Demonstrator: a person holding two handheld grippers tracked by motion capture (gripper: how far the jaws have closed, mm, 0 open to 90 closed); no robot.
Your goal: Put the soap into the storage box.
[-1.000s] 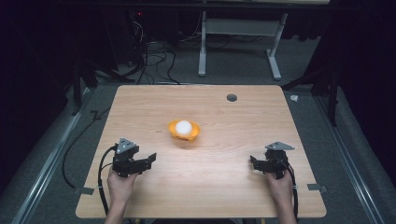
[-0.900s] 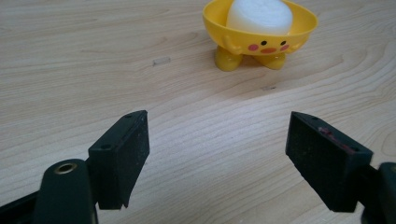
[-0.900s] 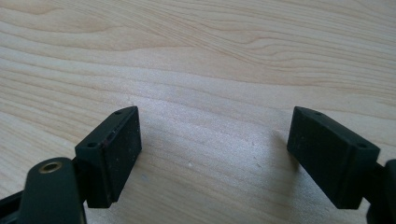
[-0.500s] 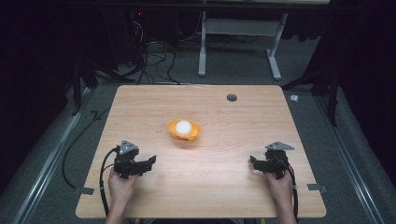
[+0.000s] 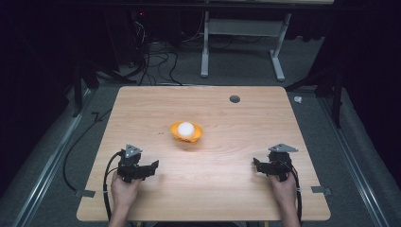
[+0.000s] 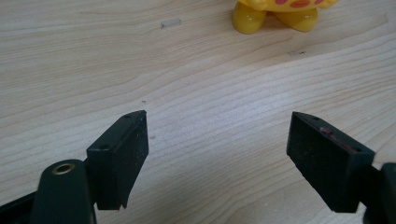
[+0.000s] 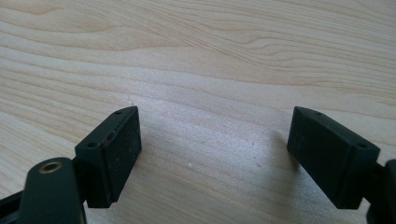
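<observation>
A: Item one, left gripper point(image 5: 150, 166). Status?

B: Near edge of the counter point(image 5: 142, 109), person's left side. Fingers point(image 6: 119, 156) spread wide, nothing between them. Against half a second ago and a second ago it has drawn slightly back toward the person and turned, so the fingers now aim right and up toward the middle of the counter.

A: Item two, right gripper point(image 5: 257, 164)?

B: Near edge, right side. Fingers point(image 7: 112, 154) likewise wide apart and empty, bare wood ahead of them. No change of place across the three high views.

A: Item three, the object?

B: Yellow toy point(image 5: 187, 132), white rounded top, centre of the counter, well apart from both grippers. In the left gripper view its yellow feet point(image 6: 275, 18) sit at the top edge. Position unchanged.

A: Reading of the change?

B: The left gripper looks to be lining up on the toy; likely the reaching hand. Approach not yet begun, grasp not yet made. Right gripper appears idle
</observation>
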